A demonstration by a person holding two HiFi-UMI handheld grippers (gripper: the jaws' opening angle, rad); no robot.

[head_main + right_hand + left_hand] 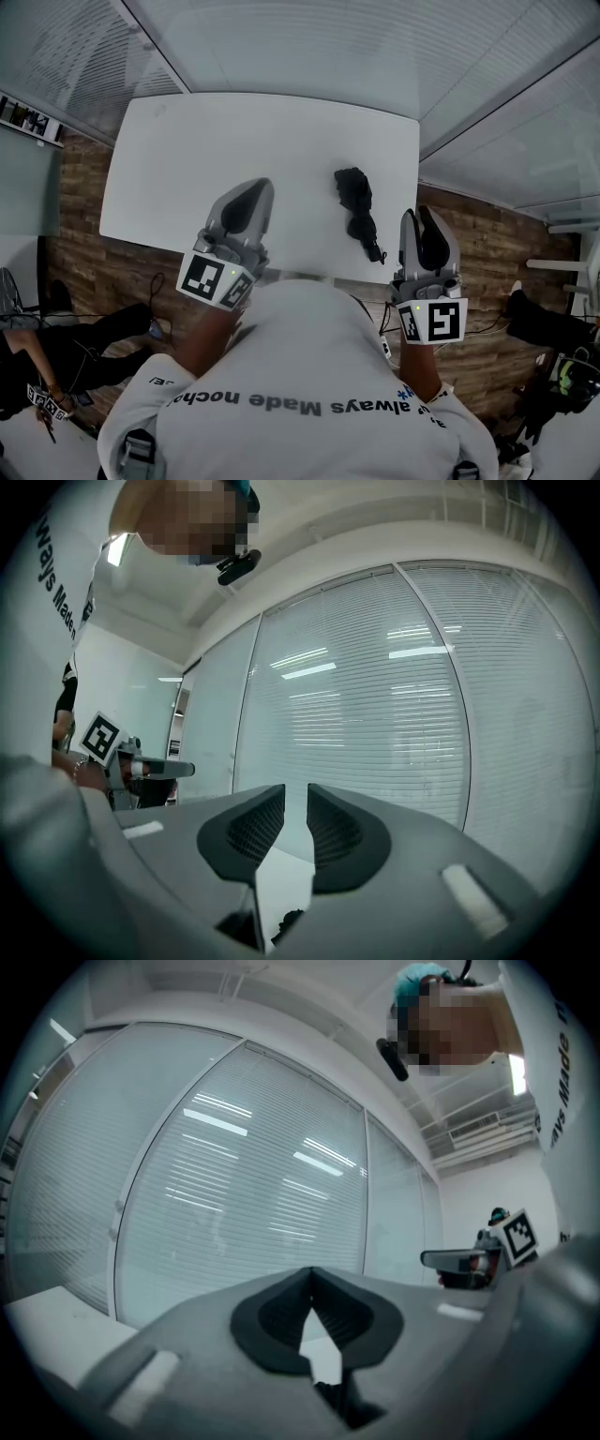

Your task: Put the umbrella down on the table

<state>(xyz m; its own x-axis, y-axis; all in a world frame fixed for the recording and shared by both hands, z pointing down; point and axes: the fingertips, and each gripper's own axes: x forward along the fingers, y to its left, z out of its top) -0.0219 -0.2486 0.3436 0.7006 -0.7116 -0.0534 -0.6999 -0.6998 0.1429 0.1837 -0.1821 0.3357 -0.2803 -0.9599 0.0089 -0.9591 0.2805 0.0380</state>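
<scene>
While nothing is gripping it, umbrella (356,214): is lying folded and black on the desk (187,169), on the desk's right half, one end reaching toward the desk's near edge.
Left hand-held gripper (255,192): is hovering over the desk's near edge, pointing across the desk, jaws sitting closed tip to tip, carrying nothing.
Right hand-held gripper (422,220): is hovering by the desk's near right corner, apart from the umbrella, jaws standing almost together with a slim gap, holding nothing.
Person (309,375): is standing at the desk's near edge.
</scene>
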